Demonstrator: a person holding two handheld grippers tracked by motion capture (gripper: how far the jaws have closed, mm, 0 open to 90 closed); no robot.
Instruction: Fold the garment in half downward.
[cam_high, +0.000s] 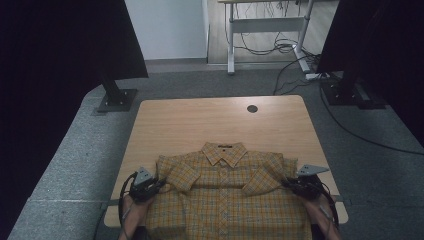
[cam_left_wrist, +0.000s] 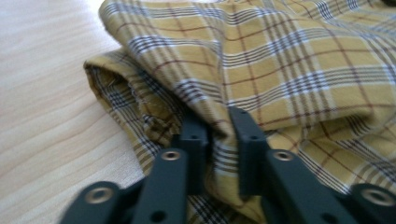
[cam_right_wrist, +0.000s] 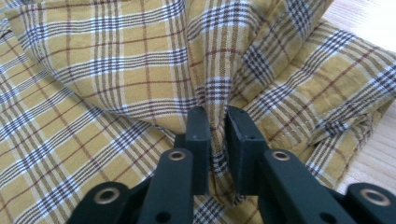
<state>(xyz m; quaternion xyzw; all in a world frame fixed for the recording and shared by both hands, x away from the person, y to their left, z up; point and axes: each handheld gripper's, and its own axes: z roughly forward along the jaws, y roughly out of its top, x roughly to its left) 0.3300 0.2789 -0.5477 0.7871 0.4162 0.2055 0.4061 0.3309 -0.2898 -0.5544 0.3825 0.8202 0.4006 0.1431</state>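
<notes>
folding a yellow plaid shirt (cam_high: 225, 192) on a wooden table (cam_high: 200, 120), collar (cam_high: 224, 151) to the far side, body lying flat at the near edge, both short sleeves already turned in over the chest. left gripper (cam_high: 159, 184) at the shirt's left edge, right gripper (cam_high: 287, 183) at its right edge, each just below a folded sleeve.

seen in the left gripper view: jaws a little apart with a ridge of plaid cloth (cam_left_wrist: 219, 149) standing between them; hard to tell whether the pads press on it. left gripper (cam_left_wrist: 219, 135) low over the folded side seam, bare table just to the left. seen in the right gripper view: right gripper (cam_right_wrist: 218, 126) with jaws nearly together, a narrow pleat of cloth (cam_right_wrist: 215, 100) drawn up tightly between them, apparently clamped.

judged as the moment of setting down or taking up the side folds. for a clean result: keep both hands level with each other, hold the pinched edges at matching points on each side, lay the cloth down without dragging, part the jaws fully before lifting away so no pleat rises with them, avoid snagging the sleeves on top.

small dark label (cam_high: 225, 146) inside the collar, too small to read. no other writing or brand to be made out.
</notes>
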